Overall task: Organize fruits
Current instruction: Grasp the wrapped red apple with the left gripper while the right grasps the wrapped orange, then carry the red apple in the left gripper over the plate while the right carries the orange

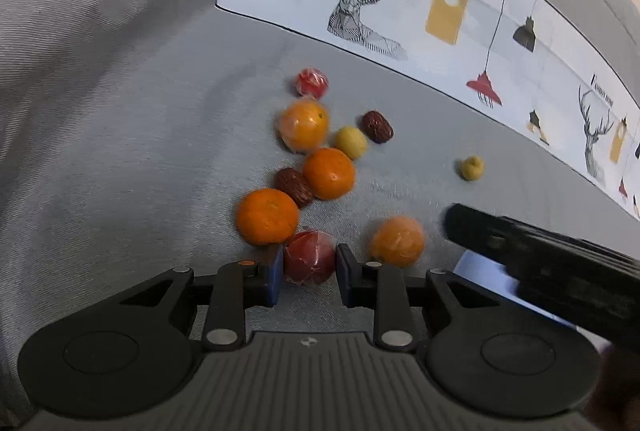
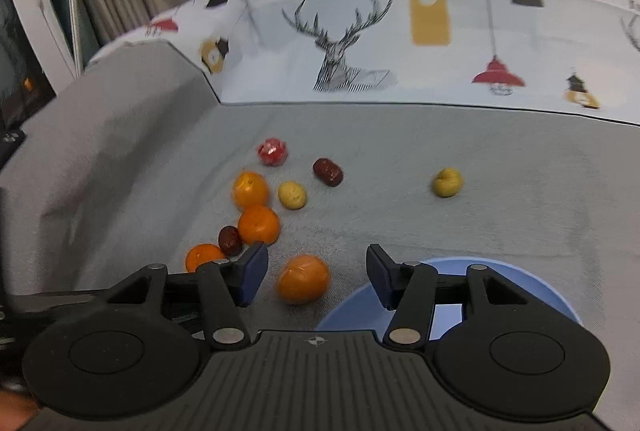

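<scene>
A scatter of fruits was laid on a grey cloth (image 2: 440,151) backed by a printed fabric (image 2: 460,43) with stags and lamps. The left hand-held gripper (image 1: 309,273) was seen low over the cloth with a red wrapped fruit (image 1: 310,257) between its blue pads; the left pad was seen touching or almost touching the fruit and a slight gap was seen at the right pad, so no firm clamp could be confirmed, and the jaws were judged to be apart. Just beyond it an orange (image 1: 267,217) was placed, with a dark red date (image 1: 293,186) and a second orange (image 1: 329,173) behind, then a third, wrapped orange (image 1: 304,125), a yellow fruit (image 1: 350,142), another date (image 1: 377,126) and a small red wrapped fruit (image 1: 312,83). A lone yellow fruit (image 2: 447,182) was set well apart to the right. The right hand-held gripper (image 2: 316,277) was held with its jaws apart and nothing gripped; a blurred wrapped orange (image 2: 303,279) was seen on the cloth between and beyond its fingers, untouched. A light blue plate (image 2: 520,279) was partly hidden beneath its right finger, and no fruit could be seen on its visible part.
</scene>
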{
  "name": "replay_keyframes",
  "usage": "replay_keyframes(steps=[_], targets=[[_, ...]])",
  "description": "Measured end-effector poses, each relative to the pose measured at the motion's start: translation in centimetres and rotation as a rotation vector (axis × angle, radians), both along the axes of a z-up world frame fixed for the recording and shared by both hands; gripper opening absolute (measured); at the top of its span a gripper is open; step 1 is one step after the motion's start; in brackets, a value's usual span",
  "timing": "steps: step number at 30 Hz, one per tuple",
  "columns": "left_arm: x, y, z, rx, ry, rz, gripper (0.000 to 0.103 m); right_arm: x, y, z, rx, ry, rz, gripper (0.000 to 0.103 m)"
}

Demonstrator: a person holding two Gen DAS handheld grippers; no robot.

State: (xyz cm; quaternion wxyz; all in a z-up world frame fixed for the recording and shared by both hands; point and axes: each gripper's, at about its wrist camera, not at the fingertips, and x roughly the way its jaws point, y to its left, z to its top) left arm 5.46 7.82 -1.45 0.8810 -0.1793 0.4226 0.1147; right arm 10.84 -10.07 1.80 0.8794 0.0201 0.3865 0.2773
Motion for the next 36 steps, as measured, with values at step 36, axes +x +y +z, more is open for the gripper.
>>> replay_keyframes(steps=[36], targets=[[-3.5, -6.0, 3.1, 0.142, -0.151, -0.268, 0.03, -8.6, -11.9, 4.2, 0.046, -0.14, -0.191, 0.039]])
